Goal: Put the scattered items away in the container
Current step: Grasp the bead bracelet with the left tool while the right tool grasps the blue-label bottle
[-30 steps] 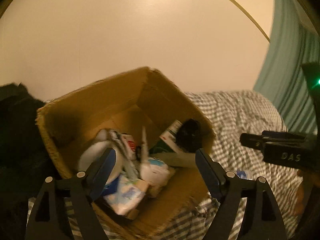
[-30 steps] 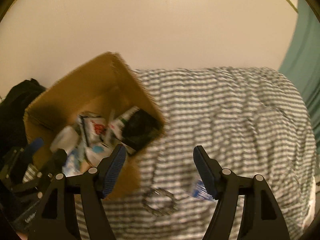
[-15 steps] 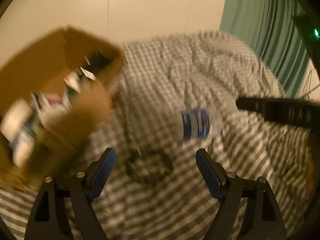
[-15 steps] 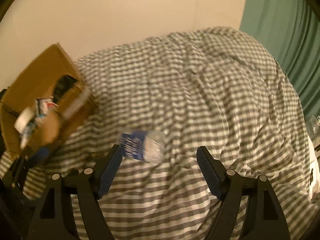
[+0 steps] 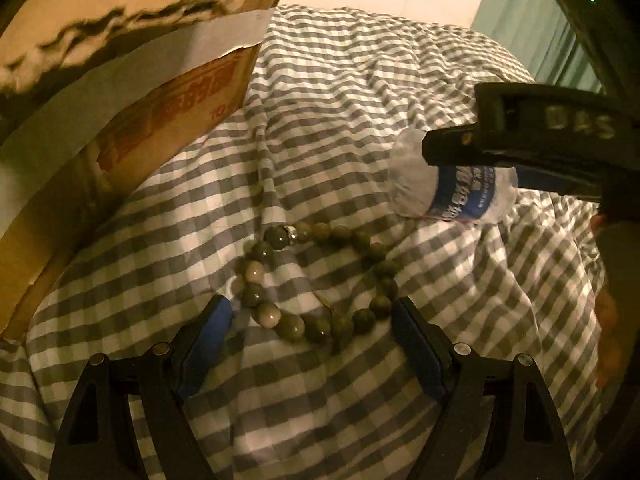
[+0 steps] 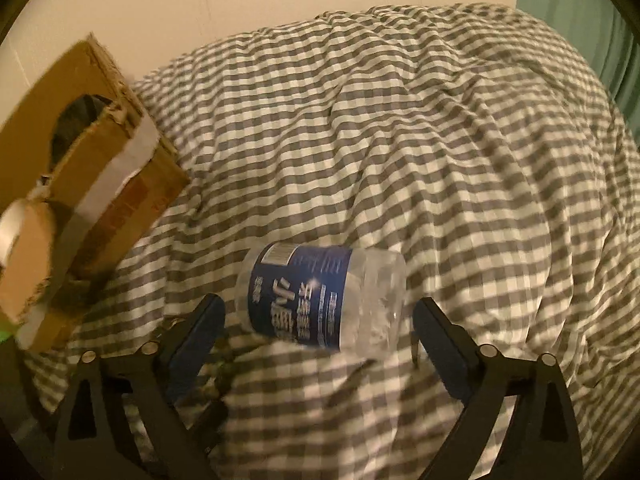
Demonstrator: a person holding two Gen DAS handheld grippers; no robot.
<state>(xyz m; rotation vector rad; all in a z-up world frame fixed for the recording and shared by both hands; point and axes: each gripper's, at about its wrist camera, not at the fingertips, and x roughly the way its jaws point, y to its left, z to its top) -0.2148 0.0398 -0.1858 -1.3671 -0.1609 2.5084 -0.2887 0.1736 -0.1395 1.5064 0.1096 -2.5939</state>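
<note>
Comparing with a second ago: both wrist views were aimed into the cardboard box (image 5: 132, 92); both are now dropped low over the checked bedspread (image 6: 400, 140), each lined up on a loose item. Deposit phase is judged finished and a double pick is being set up.

Left gripper (image 5: 312, 322): jaws held wide, nothing gripped. The bead bracelet (image 5: 316, 280) lies flat on the cloth between the blue pads, its near arc level with the fingertips; pads look just clear of the beads, contact cannot be confirmed.

Right gripper (image 6: 318, 322): jaws opening at this moment. The plastic bottle (image 6: 320, 296) lies on its side between them, blue label up, not pressed by either pad.

Item places: in the left view the bracelet sits at centre, the bottle at 2 o'clock from it, partly hidden by the right gripper's body. Box at 10 o'clock in both views, taped rim torn, contents mostly hidden from here.

Edges and room:
- Box wall close on the left gripper's 10 o'clock side; a lift before any sideways travel is judged necessary.
- Bracelet and bottle lie near each other, so the two grippers are crowded; collision risk judged real if both close and rise together.
- Open bedspread from 12 to 3 o'clock in the right view, curtain (image 6: 580, 20) beyond.
- Soft, wrinkled cloth: pinching fabric with the beads is judged likely.
</note>
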